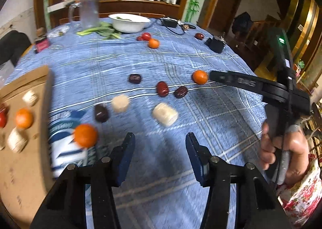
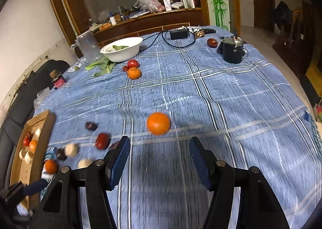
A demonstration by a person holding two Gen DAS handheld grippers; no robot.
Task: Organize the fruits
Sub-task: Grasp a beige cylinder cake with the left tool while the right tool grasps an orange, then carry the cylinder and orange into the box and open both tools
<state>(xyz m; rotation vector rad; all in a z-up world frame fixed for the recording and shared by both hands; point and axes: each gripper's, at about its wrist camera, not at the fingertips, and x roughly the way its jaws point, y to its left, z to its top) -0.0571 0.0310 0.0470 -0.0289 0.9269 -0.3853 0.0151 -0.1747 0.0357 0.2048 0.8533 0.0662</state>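
Beside the cardboard tray that already collects fruit, the left gripper hovers with released, empty jaws near an orange, while, well right of that tray, the right gripper spreads its jaws behind another orange, seemingly to take it.

White bowl, clear jug, black adapter on checked tablecloth
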